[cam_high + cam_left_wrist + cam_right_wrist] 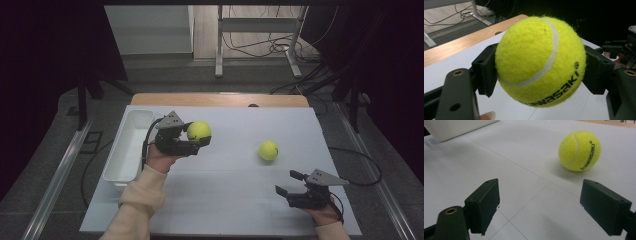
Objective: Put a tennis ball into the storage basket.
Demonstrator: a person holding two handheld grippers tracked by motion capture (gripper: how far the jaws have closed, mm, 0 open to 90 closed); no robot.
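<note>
Ball (540, 61) marked "kawasaki", clamped in left jaws

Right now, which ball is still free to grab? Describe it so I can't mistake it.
On the white table, look right of centre, ahead of the open right gripper. The free ball lies alone on the surface; the other ball is clamped in the left gripper.

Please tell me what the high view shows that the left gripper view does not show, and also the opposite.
The high view alone shows the white bin at the table's left, the second tennis ball lying on the white mat, and the left gripper from outside. The left gripper view alone shows the black "kawasaki" lettering on the held tennis ball and a fingertip at the bottom edge. Both show that ball clamped between the left jaws, and the right gripper open.
</note>
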